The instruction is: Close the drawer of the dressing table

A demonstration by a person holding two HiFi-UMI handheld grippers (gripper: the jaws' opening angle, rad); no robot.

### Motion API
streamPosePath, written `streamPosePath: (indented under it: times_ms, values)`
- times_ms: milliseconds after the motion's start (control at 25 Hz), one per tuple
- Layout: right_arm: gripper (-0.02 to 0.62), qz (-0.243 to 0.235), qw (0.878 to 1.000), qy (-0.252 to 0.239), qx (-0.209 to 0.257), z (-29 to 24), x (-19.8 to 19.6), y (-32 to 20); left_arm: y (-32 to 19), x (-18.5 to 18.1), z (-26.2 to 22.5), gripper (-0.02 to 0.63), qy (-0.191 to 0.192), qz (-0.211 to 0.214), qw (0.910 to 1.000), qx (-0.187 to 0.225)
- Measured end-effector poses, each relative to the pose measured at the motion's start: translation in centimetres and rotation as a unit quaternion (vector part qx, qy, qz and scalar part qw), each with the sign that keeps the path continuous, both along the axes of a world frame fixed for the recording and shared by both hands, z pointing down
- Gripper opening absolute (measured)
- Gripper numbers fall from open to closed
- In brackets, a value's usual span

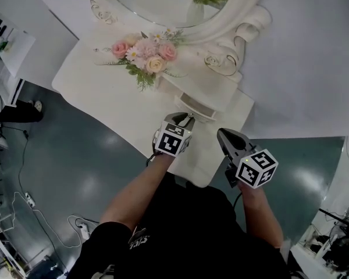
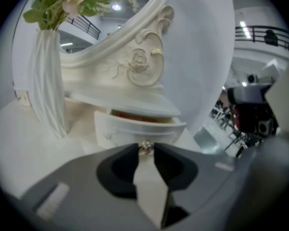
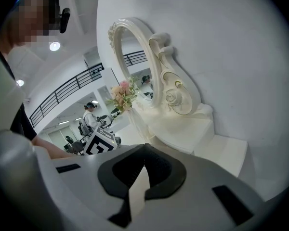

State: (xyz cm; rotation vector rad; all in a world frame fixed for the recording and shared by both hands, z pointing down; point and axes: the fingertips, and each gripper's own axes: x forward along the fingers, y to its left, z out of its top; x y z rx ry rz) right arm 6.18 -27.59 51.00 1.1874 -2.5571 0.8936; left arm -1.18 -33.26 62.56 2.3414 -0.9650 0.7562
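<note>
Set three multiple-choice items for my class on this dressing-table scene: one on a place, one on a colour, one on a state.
1. Where does the vase stand? A on the dressing table, beside the drawer; B inside the drawer; C on a chair.
2. What colour is the dressing table? A black; B white; C red.
3. How is the drawer? A shut flush; B partly open; C removed.
Answers: 1 A: it stands just left of the drawer. 2 B: its whole top is white. 3 B: its inside shows behind the front.

Left claw (image 1: 185, 118) pinches the knob (image 2: 145, 148); right claw (image 3: 144, 146) hangs shut, both tilted down.
</note>
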Motion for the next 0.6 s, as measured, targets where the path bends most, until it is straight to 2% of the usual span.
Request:
streamPosePath:
  times_ms: [600]
  values:
    - [-0.005,0.018,1.000,0.006,-0.015,1.2,1.3,0.2,-2.7,1.8,1.3,0.104,-0.004,0.023,0.9997,-0.011]
